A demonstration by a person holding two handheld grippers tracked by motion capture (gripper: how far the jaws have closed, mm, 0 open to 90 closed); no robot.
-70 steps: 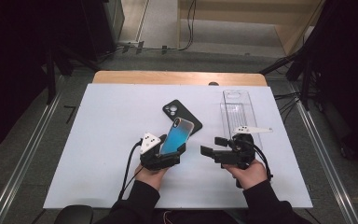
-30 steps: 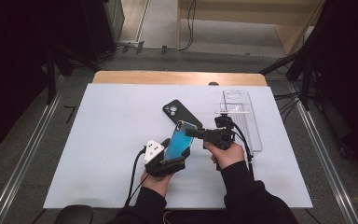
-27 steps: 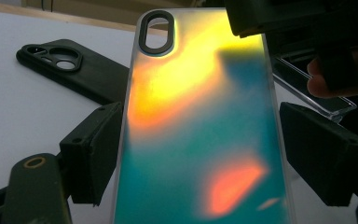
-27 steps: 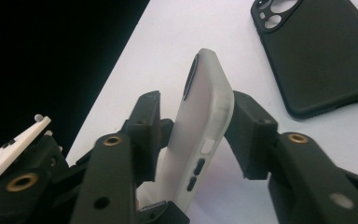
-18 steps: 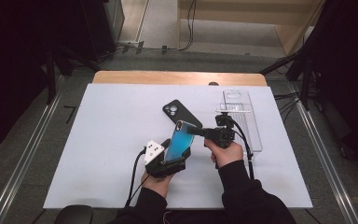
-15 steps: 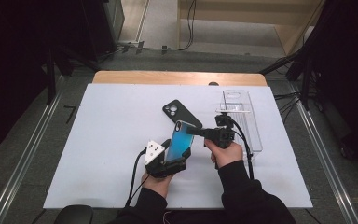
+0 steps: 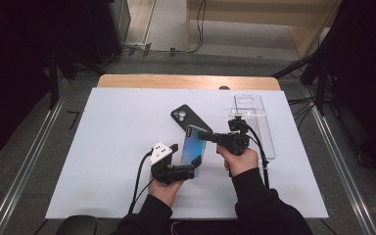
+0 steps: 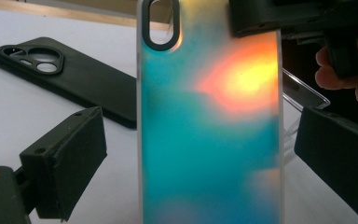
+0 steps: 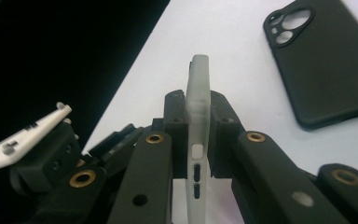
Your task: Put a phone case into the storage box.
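An iridescent blue-orange phone case (image 7: 194, 146) is held upright over the white table. My right gripper (image 7: 201, 133) is shut on its upper edge; in the right gripper view both jaws press the translucent rim (image 9: 198, 84). My left gripper (image 7: 187, 171) sits at the case's lower end. In the left gripper view its jaws stand wide open on either side of the case (image 8: 209, 130), clear of both edges. A black phone case (image 7: 188, 117) lies flat just behind.
A clear phone case (image 7: 252, 122) lies on the table (image 7: 103, 147) to the right, past my right hand. The black case (image 9: 326, 60) lies close to the held case's far end. Dark floor and rails surround the table.
The right gripper has come in from the right and closed on the top of the iridescent case, which the left gripper alone carried before. Over the last second both hands have stayed put.
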